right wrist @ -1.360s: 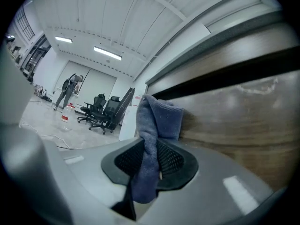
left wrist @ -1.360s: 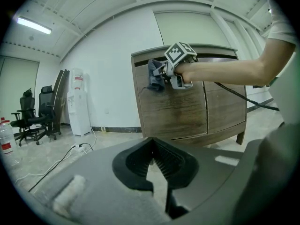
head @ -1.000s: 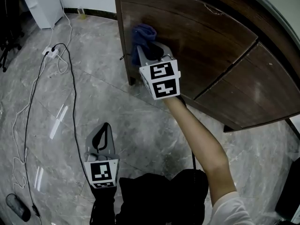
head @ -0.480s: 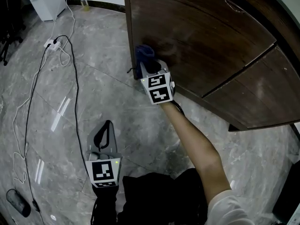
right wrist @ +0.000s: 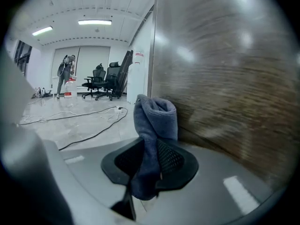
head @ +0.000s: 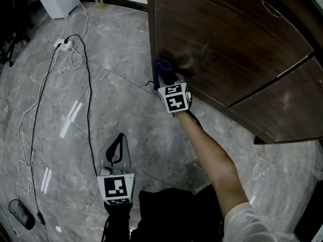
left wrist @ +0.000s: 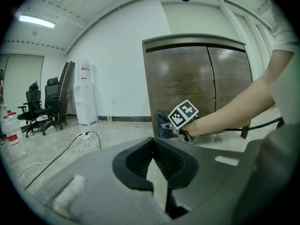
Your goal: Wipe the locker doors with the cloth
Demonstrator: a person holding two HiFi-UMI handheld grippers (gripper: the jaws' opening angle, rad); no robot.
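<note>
Right claw (head: 163, 77) is down low on the locker, clenched on the blue cloth (head: 162, 65), and the right gripper view makes it plain: the cloth (right wrist: 155, 121) runs up between the two black pads and bunches into a fat roll above the claw (right wrist: 150, 159). That roll sits at the bottom left corner of the left locker door (head: 227, 44), just beside the door's outer edge and close above the floor (head: 126, 115). From the head view it looks pressed against the dark wood, and in the right gripper view the door (right wrist: 229, 78) fills the whole right side, right next to the cloth. The bare forearm (head: 208, 146) stretches out from the person to that claw. The second door (head: 290, 105) stands to the right, apart from the cloth. The left claw (head: 117, 144) hangs back near the person's body, over the grey marble floor, well clear of the locker. Its pads meet at the tips with nothing between them, as the left gripper view shows (left wrist: 154, 159), and it is aimed towards the locker (left wrist: 197, 78). A black cable (head: 87, 84) and a white one snake across the floor off to the left, and a white water dispenser (left wrist: 85, 93) stands against the far wall.
</note>
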